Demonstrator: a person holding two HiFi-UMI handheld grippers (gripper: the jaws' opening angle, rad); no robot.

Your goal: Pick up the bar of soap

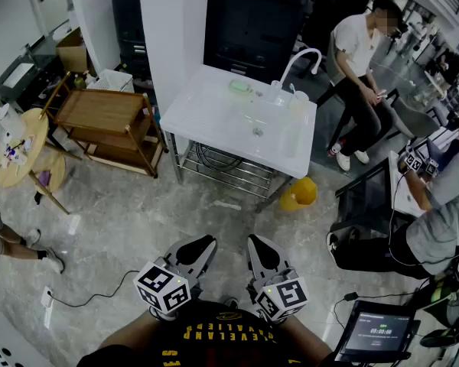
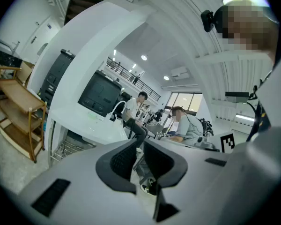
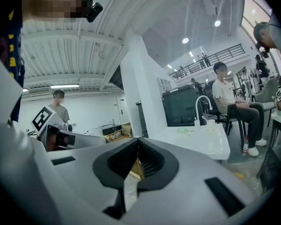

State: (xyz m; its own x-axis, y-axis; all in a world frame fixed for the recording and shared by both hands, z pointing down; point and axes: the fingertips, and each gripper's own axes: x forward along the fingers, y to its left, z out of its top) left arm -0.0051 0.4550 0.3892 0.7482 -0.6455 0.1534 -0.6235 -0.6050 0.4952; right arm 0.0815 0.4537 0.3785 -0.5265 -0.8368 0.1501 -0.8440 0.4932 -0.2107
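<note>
A pale green bar of soap [image 1: 239,86] lies on the white sink table [image 1: 206,117], left of the curved faucet [image 1: 300,58]. The table stands across the floor, well ahead of both grippers. My left gripper [image 1: 204,243] and right gripper [image 1: 258,243] are side by side at the bottom of the head view, pointing toward the table, both shut and holding nothing. In the left gripper view the soap [image 2: 91,116] is a small green spot far beyond the left gripper [image 2: 140,143]. The soap [image 3: 181,130] also shows far beyond the right gripper [image 3: 138,139].
A wooden shelf cart [image 1: 107,113] stands left of the sink table, with a round wooden table [image 1: 19,147] beyond it. A yellow bucket [image 1: 300,193] sits by the table's right leg. A seated person [image 1: 359,60] and another person [image 1: 444,205] are at the right. A cable [image 1: 92,300] crosses the floor.
</note>
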